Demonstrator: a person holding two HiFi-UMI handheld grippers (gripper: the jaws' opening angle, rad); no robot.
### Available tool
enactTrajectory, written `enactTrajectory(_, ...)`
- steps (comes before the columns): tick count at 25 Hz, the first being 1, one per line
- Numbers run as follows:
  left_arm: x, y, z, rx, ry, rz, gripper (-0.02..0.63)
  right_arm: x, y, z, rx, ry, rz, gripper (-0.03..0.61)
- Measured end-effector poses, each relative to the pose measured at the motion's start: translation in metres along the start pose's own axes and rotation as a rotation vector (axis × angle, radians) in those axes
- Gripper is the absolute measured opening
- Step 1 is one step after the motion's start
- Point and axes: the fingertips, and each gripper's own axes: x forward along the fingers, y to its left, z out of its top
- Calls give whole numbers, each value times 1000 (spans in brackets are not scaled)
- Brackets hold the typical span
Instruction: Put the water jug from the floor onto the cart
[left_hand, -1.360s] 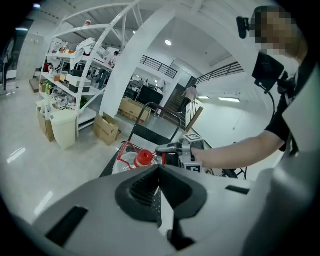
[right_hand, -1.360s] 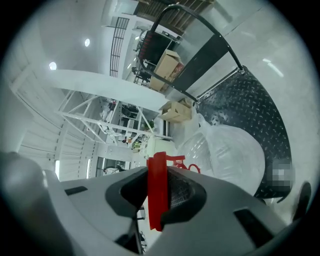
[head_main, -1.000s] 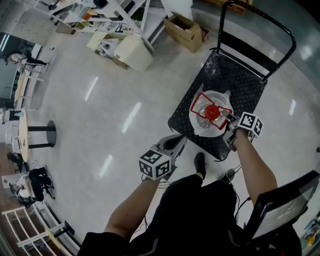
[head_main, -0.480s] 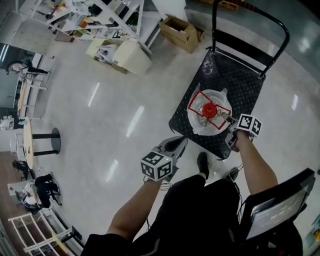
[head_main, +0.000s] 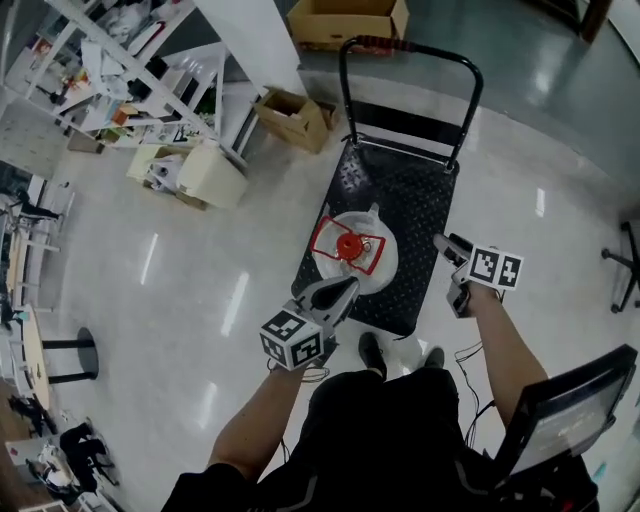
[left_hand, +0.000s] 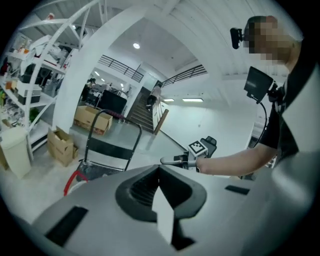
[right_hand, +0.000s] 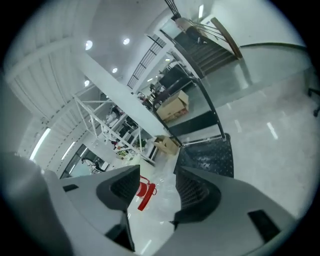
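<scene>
Head view shows the water jug (head_main: 368, 264) upright on the cart (head_main: 412, 198) deck; only the gripper views reveal the left gripper (left_hand: 160, 169) jaws pressed together, the right gripper (right_hand: 157, 176) opening on nothing.

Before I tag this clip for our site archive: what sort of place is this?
Probably an open workshop or lab hall with storage: a platform cart stands on a polished floor, cluttered metal shelving lines one side, and cardboard boxes sit on the floor nearby.
</scene>
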Motion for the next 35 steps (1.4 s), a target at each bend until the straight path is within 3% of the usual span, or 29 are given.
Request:
enactTrajectory(3, 21, -30, 25, 57, -17, -44, 2, -61, 6, 36, -83, -86, -10, 218)
enactTrajectory(8, 51, -90, 70, 82, -73, -95, 2, -171, 31, 91, -210, -280, 8, 110)
enactTrajectory(13, 71, -168, 109, 173, -124, -199, 2, -263, 33, 113, -371, -370, -65, 32)
enactTrajectory(16, 88, -205, 125, 215, -145, -236, 2, -302, 26, 115, -444, -368, -123, 2)
enactTrajectory(24, 130, -278, 122, 258, -135, -291, 2, -368, 2, 108, -678, -352, -285, 2)
enactTrajectory(29, 142, -306, 100, 277, -71, -282, 2, -398, -8, 104, -654, -416, -283, 2)
enactTrajectory(35, 129, -332, 88, 340, -55, -289, 2, -415, -2, 90, -659, -441, -248, 2)
